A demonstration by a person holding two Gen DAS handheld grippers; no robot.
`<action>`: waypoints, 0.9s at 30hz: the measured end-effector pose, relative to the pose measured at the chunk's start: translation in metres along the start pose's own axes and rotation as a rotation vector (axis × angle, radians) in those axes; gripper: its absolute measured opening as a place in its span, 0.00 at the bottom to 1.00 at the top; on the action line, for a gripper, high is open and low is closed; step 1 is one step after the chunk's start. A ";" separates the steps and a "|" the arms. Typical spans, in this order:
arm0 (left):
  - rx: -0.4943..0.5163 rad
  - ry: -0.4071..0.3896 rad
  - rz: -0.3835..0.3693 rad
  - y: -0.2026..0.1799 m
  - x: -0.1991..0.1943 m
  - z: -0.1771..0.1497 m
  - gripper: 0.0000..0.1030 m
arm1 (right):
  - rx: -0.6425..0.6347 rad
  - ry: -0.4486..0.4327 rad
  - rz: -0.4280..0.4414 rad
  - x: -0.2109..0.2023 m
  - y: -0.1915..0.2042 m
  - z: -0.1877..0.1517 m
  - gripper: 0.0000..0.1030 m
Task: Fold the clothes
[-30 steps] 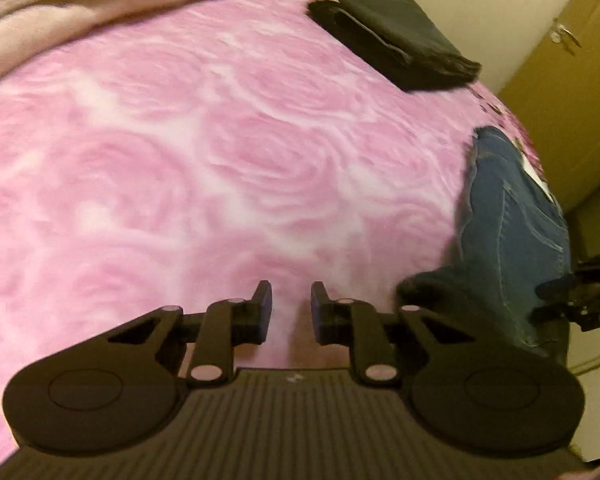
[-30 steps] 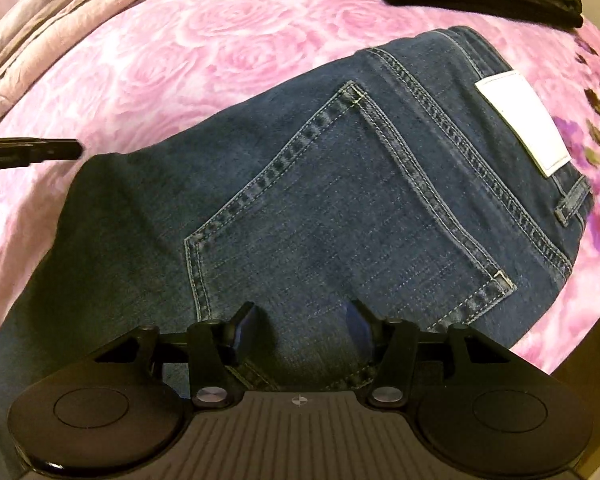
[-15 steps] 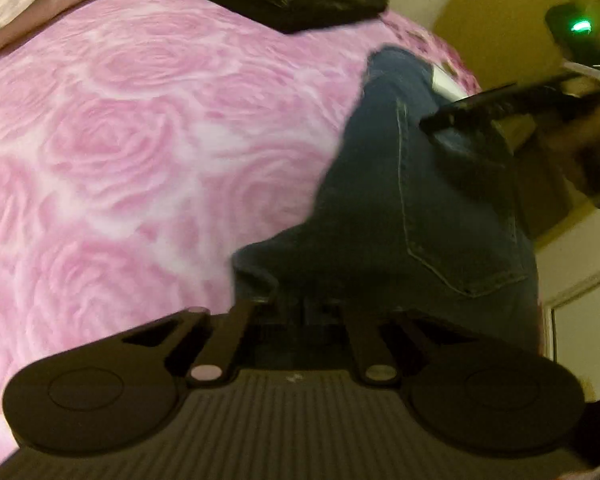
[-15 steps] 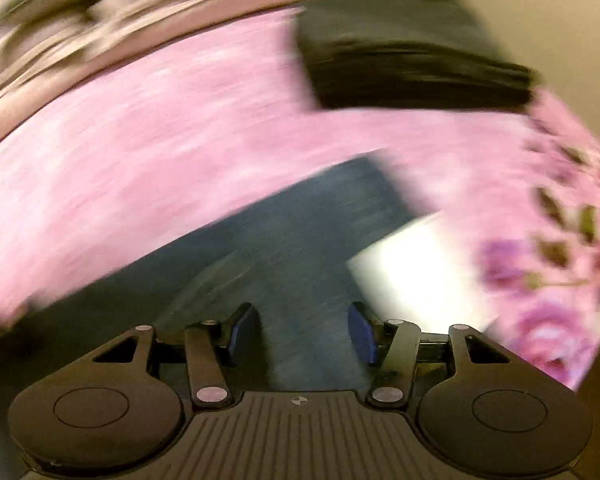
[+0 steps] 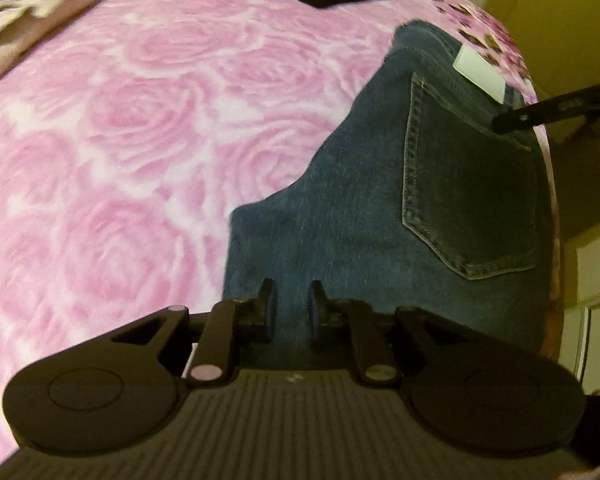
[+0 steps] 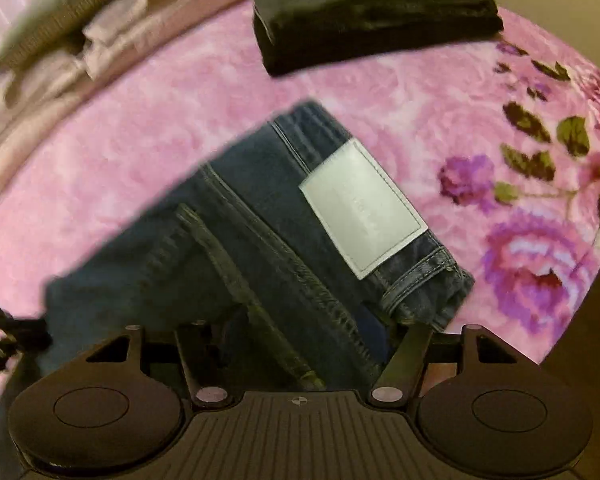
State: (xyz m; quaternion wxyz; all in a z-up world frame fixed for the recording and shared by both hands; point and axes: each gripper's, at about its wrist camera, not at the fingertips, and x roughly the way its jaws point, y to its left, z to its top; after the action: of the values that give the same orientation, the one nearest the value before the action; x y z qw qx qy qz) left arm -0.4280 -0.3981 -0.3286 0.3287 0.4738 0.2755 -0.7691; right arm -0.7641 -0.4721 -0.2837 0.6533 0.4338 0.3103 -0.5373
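Folded blue jeans (image 5: 380,208) with a white waist patch (image 6: 364,204) lie on the pink rose blanket (image 5: 120,140) near its right edge. My left gripper (image 5: 290,308) hovers over the jeans' near folded end. Its jaws are opening, a narrow gap shows denim between the pads, and they do not press on it. My right gripper (image 6: 300,328) sits over the waistband end with its jaws opening wide and denim beneath them, not gripped. One of its fingers (image 5: 540,114) shows as a black bar above the back pocket.
A folded black garment (image 6: 372,16) lies at the far side of the blanket. Crumpled beige bedding (image 6: 60,60) is heaped at the far left. The bed edge drops off just right of the jeans, with a yellow-brown cupboard door (image 5: 540,0) beyond.
My left gripper moved from bare blanket onto the jeans' folded end, closed, then parted slightly. My right gripper moved from the pocket toward the waistband, and its jaws spread wider.
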 end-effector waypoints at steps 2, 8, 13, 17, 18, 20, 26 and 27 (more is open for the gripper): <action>-0.051 0.022 0.049 0.003 -0.015 -0.021 0.15 | -0.008 0.001 0.034 -0.008 0.006 -0.004 0.68; -0.254 0.110 0.206 0.013 -0.085 -0.122 0.18 | -0.082 0.110 0.162 -0.003 0.046 -0.035 0.70; -0.315 0.166 0.338 -0.005 -0.155 -0.216 0.24 | -0.184 0.184 0.245 -0.008 0.101 -0.071 0.71; -0.380 0.180 0.379 -0.015 -0.200 -0.288 0.31 | -0.269 0.200 0.297 -0.016 0.156 -0.107 0.76; -0.391 0.181 0.389 -0.016 -0.210 -0.306 0.31 | -0.292 0.199 0.304 -0.017 0.171 -0.118 0.76; -0.421 0.180 0.398 -0.012 -0.224 -0.347 0.31 | -0.338 0.191 0.314 -0.022 0.204 -0.143 0.76; -0.436 0.117 0.374 0.023 -0.251 -0.459 0.31 | -0.520 0.146 0.289 -0.044 0.321 -0.251 0.76; -0.436 0.108 0.366 0.028 -0.254 -0.474 0.31 | -0.589 0.140 0.280 -0.045 0.343 -0.272 0.76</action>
State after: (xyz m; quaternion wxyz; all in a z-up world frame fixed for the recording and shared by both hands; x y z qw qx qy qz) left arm -0.0615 -0.0053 -0.2895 0.5411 0.4742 0.3613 -0.5932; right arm -0.4246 -0.1916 -0.2814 0.7952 0.3008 0.4339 -0.2983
